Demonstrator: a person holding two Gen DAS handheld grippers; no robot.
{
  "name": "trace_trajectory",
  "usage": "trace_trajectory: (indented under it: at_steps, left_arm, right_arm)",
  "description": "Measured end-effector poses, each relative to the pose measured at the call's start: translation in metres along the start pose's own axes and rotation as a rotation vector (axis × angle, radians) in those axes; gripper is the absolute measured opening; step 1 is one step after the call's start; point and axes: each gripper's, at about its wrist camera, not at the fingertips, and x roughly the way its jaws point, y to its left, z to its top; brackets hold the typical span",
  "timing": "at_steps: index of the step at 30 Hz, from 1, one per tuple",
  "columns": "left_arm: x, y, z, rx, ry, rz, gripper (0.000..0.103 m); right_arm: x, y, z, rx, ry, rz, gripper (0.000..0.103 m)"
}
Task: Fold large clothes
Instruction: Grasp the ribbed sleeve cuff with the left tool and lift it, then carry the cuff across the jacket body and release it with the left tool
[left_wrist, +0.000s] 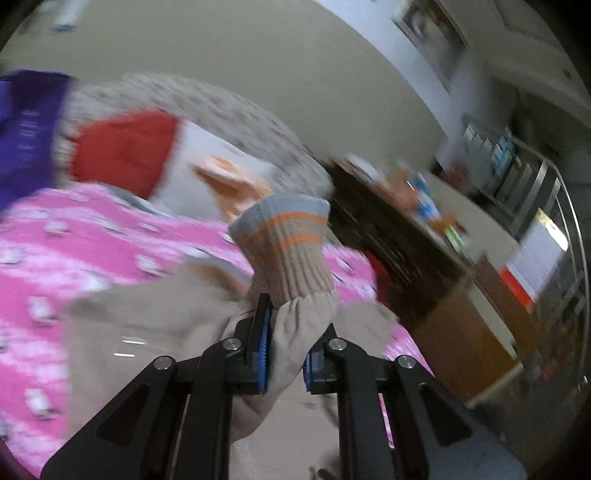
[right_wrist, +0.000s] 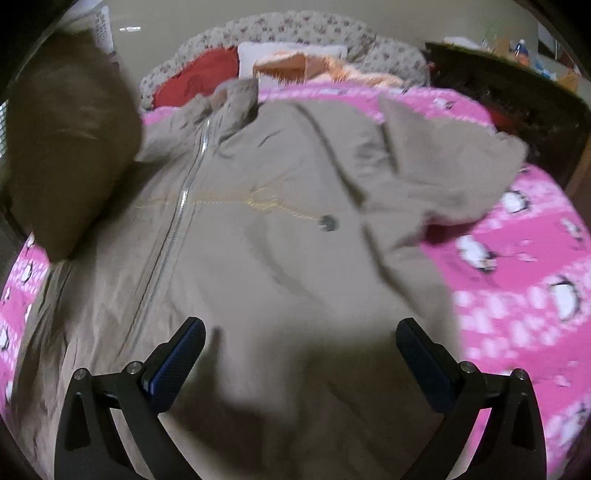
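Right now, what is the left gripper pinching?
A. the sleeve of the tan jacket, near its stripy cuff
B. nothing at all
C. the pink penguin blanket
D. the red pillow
A. In the left wrist view the left gripper has its blue pads pressed on the tan jacket sleeve, just below the ribbed cuff with orange stripes.

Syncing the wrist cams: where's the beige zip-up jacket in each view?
Left wrist: beige zip-up jacket sits lower centre-left; its sleeve with the striped ribbed cuff rises at centre, clamped in the left gripper jaws.
Right wrist: it fills the centre, spread front-up, zipper left of middle, beyond the open right gripper.
Shared landmark: red pillow at the head of the pink penguin-print bedspread.
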Motion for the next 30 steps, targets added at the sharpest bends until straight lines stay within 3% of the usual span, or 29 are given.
trace_trajectory:
  at_steps: [3,6,10,15,24,27,30]
  left_arm:
    - [0.050,-0.023,-0.014,-0.005,0.084,-0.021,0.011]
    - [0.094,-0.040,-0.039,0.002,0.158,-0.008,0.011]
    - [0.116,-0.063,-0.073,0.046,0.207,0.024,0.011]
    - [0.131,-0.070,-0.104,0.090,0.293,0.053,0.014]
    - [0.104,-0.056,-0.106,0.007,0.301,-0.040,0.038]
    - [0.105,-0.050,-0.103,-0.026,0.289,-0.014,0.060]
    - [0.112,-0.047,-0.101,-0.051,0.225,0.035,0.062]
  right_arm:
    - [-0.014,-0.021,-0.011,-0.023,-0.024,-0.080,0.102]
    - [-0.013,-0.047,-0.020,0.040,-0.016,-0.112,0.102]
    - [-0.008,-0.070,-0.026,0.176,0.007,-0.085,0.102]
    - [-0.021,-0.067,-0.028,0.176,-0.047,-0.075,0.102]
    - [-0.024,-0.077,-0.037,0.221,-0.034,-0.075,0.102]
    - [-0.029,-0.075,-0.040,0.218,-0.034,-0.083,0.102]
    - [-0.035,-0.073,-0.042,0.208,-0.034,-0.090,0.102]
